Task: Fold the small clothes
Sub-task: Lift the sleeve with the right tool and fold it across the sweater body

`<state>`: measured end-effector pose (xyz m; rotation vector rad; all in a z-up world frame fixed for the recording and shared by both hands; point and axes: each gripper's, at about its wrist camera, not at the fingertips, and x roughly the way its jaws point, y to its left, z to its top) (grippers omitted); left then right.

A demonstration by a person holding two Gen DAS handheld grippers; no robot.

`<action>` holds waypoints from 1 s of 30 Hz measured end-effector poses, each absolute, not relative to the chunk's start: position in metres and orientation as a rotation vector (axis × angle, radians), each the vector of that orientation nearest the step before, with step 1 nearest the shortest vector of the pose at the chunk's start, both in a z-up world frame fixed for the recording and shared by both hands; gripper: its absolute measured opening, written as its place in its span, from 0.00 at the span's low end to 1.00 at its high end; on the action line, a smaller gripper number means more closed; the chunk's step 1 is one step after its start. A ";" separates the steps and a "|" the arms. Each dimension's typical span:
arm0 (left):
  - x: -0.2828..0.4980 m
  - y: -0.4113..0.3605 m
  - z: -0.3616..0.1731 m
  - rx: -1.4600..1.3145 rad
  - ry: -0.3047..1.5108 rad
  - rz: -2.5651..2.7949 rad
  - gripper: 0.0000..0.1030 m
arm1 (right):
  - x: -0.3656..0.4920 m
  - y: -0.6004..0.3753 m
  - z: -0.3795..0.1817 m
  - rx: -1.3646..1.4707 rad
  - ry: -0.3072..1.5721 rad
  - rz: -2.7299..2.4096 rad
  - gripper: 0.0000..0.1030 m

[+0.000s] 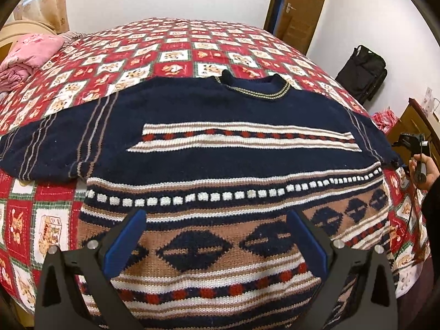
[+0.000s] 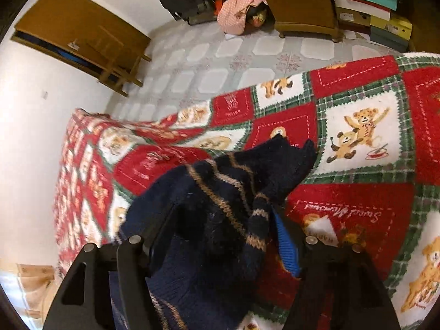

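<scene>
Left gripper (image 1: 216, 231): jaws spread wide, hovering over the sweater (image 1: 209, 148), grasping nothing. Right gripper (image 2: 220, 220): jaws parted, sleeve (image 2: 220, 206) bunched between them; whether the pads press it, cannot tell. Sweater lies flat on the bedspread (image 1: 170, 46). Bag (image 1: 363, 71) against wall.

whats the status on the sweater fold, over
Left gripper open above sweater hem. Right gripper open around the bunched sleeve. Sweater flat on bedspread, unfolded. Nothing blocking.
</scene>
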<state>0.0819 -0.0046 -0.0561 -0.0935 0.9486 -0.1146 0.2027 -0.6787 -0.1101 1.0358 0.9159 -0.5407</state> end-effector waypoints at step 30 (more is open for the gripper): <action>0.058 0.089 -0.031 -0.196 0.823 0.031 1.00 | 0.181 -0.169 0.035 0.156 0.659 0.313 0.15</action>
